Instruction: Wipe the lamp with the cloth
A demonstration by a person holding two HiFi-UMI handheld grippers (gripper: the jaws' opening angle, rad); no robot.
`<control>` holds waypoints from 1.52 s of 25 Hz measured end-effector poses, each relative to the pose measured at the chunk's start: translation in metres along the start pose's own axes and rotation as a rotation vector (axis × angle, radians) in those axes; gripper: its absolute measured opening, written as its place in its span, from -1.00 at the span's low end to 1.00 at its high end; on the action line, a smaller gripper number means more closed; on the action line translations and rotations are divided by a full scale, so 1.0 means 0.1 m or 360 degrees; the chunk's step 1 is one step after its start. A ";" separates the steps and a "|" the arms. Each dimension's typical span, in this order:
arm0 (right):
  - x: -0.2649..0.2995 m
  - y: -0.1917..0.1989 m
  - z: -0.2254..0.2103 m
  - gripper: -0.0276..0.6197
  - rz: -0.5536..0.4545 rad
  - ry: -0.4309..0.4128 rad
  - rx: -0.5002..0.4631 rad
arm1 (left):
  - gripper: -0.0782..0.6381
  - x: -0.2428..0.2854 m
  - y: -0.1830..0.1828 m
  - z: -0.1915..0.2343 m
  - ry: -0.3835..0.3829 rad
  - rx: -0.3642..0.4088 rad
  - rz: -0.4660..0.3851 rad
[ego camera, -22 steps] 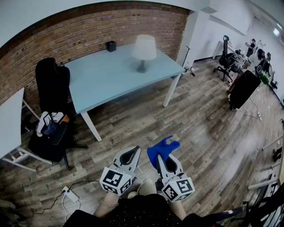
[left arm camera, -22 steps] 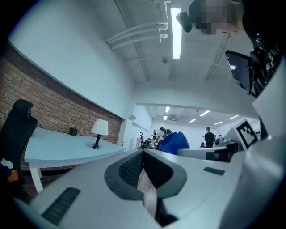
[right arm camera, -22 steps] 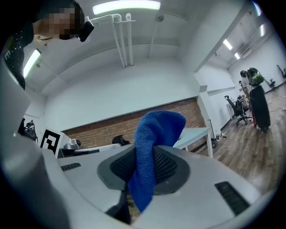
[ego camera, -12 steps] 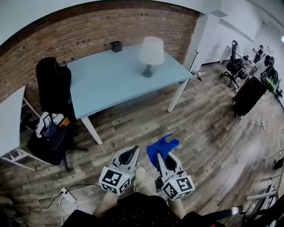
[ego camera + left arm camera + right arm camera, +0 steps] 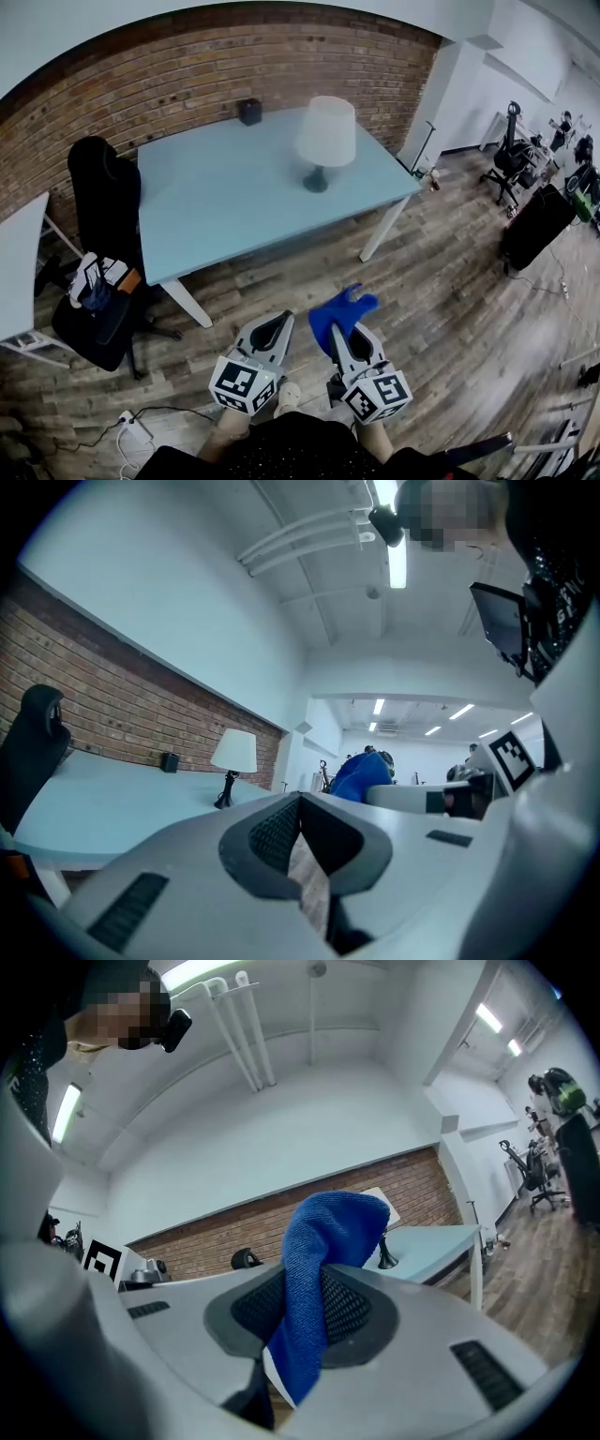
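two tools are shown low in the head view, held side by side above a wooden floor (image 5: 441, 281) and well apart from the counter (image 5: 225, 197).

left tool (image 5: 280, 319): in the left gripper view the jaws of this tool (image 5: 300, 801) are seen closed together at the tips, and nothing is held between them.

right tool (image 5: 338, 328): in the right gripper view the jaws of this tool (image 5: 309, 1283) are seen clamped on one blue cloth (image 5: 323, 1241). the cloth is bunched above the jaws and a strip of it hangs down below them. in the head view the cloth (image 5: 341, 307) is seen sticking out past the tips of the right tool; in the left gripper view it (image 5: 362, 773) is seen just beyond the left tool.

one lamp (image 5: 325, 138), with a white shade and a dark base, is stood upright on the pale blue counter, toward its right end. it is also seen in the left gripper view (image 5: 232, 754); in the right gripper view its base (image 5: 386, 1260) is seen, the shade being partly hidden by the cloth.

one small black box (image 5: 249, 112) is set on the far edge of the counter, by a brick wall (image 5: 141, 84). one black chair (image 5: 105, 187) is placed at the left end of the counter, with small things on its seat. one power strip (image 5: 132, 429) is laid on the floor at lower left.
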State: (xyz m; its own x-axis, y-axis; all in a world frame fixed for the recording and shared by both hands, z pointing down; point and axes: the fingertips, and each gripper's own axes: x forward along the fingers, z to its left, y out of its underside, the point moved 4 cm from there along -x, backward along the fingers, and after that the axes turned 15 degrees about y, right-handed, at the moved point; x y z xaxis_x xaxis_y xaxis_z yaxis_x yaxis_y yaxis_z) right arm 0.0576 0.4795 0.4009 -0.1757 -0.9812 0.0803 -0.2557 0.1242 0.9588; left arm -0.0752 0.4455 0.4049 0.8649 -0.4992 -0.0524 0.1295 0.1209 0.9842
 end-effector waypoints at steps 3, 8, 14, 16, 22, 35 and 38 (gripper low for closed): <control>0.25 -0.02 -0.16 -0.66 0.0010 -0.0013 0.0021 | -0.76 0.23 0.02 0.16 -0.0009 -0.0001 0.0025; 0.48 -0.05 -0.35 -0.66 0.0007 -0.0004 0.0027 | -0.76 0.53 0.06 0.33 0.0016 -0.0005 0.0042; 0.66 -0.10 -0.55 -0.66 0.0008 0.0030 0.0019 | -0.76 0.72 0.05 0.48 0.0018 -0.0010 0.0027; 0.70 -0.11 -0.57 -0.66 0.0002 0.0030 0.0017 | -0.76 0.76 0.05 0.53 0.0014 -0.0014 0.0026; 0.87 -0.13 -0.63 -0.66 0.0006 0.0029 0.0031 | -0.76 0.91 0.00 0.67 0.0014 -0.0021 0.0023; 1.59 -0.20 -0.93 -0.66 0.0013 0.0050 0.0013 | -0.76 1.53 0.00 1.25 0.0057 -0.0026 0.0035; 1.85 -0.28 -1.05 -0.66 0.0005 0.0063 0.0020 | -0.76 1.77 -0.07 1.46 0.0069 -0.0018 0.0037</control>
State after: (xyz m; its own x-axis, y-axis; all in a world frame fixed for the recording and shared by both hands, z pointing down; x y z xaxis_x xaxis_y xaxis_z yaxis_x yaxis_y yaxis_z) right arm 0.1318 0.2787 0.4170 -0.1390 -0.9858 0.0943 -0.2670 0.1290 0.9550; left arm 0.0060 0.2307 0.4136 0.8880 -0.4583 -0.0369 0.1143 0.1422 0.9832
